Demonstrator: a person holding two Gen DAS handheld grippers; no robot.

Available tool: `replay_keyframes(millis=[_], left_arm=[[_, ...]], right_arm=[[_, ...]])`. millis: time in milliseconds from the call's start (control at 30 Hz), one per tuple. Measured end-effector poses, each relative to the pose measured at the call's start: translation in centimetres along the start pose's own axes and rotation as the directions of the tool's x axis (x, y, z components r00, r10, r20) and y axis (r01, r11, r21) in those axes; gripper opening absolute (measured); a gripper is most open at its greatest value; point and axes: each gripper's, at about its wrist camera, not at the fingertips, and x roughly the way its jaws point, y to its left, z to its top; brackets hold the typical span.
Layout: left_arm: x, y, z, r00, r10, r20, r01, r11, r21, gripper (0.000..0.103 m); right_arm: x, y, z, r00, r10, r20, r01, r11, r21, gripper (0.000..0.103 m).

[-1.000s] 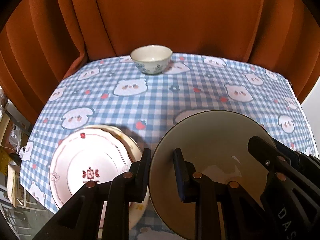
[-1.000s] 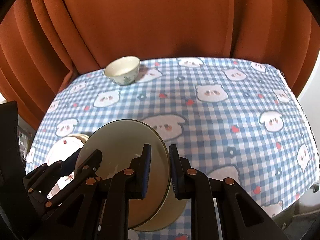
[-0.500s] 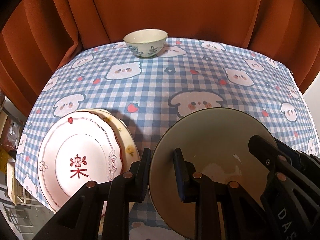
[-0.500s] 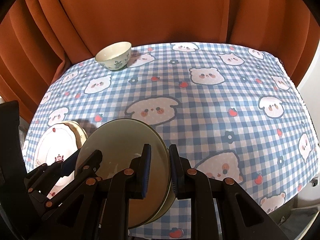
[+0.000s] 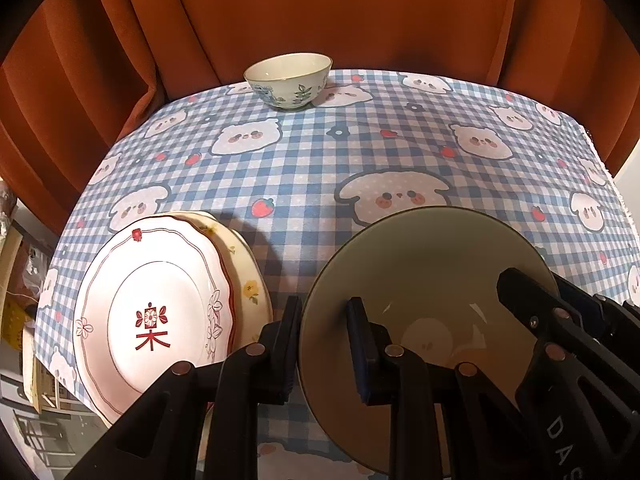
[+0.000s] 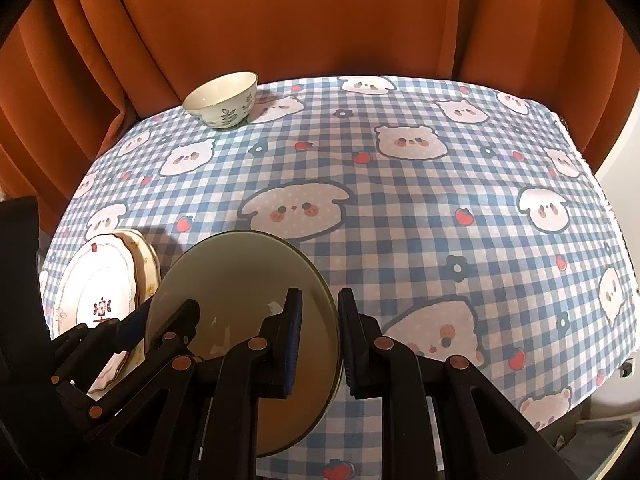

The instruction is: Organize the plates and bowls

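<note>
A large olive-green bowl [image 5: 432, 272] [image 6: 236, 276] hangs over the near edge of the table, held by both grippers. My left gripper [image 5: 324, 312] is shut on its left rim; my right gripper [image 6: 320, 308] is shut on its right rim. To the bowl's left lies a stack of plates: a white plate with a red flower mark [image 5: 152, 308] [image 6: 96, 292] on top of a cream plate with yellow flowers [image 5: 250, 284]. A small white bowl with a blue-green leaf pattern [image 5: 288, 80] [image 6: 222, 100] stands at the far edge.
The table wears a blue checked cloth with cartoon faces [image 5: 360, 160] [image 6: 440, 208]. An orange curtain [image 5: 320, 12] hangs close behind it. The table's right edge [image 6: 616, 240] drops off beside a pale wall.
Both grippers have sunk with the green bowl toward the table. The plate stack and the cloth look larger and nearer now; the small bowl sits higher in view.
</note>
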Motion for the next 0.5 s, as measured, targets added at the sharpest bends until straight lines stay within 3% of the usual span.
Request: replay_keyframes(millis=[67,300,367,433,500], left_arm=[[-0.1,-0.1,-0.2,1.0,0.002,0.01,-0.002,1.0,0.003,0.021],[-0.4,-0.1,-0.8,0.999,-0.036,0.006,0.036,0.999,-0.009,0.038],[-0.7,-0.1,-0.8,0.999,-0.045,0.007,0.045,0.999,-0.001,0.047],[-1.1,0.1,-0.7,0.999,-0.047,0.017,0.047,0.999,0.009,0.065],[-1.3,0.2,-0.5,0.998,-0.057,0.024,0.057,0.998,0.017,0.068]], right_arm=[[0.1,-0.1,-0.2,1.0,0.007,-0.001,-0.007,1.0,0.004,0.022],[0.0,-0.2,-0.6,1.0,0.013,0.006,-0.013,1.0,0.003,0.022],[0.0,-0.2,-0.6,1.0,0.012,0.001,-0.012,1.0,0.003,0.022],[-0.2,-0.2,-0.6,1.0,0.023,-0.007,-0.023,1.0,0.009,0.026],[-0.5,0.0,-0.5,1.0,0.031,-0.001,-0.031,0.999,0.015,0.036]])
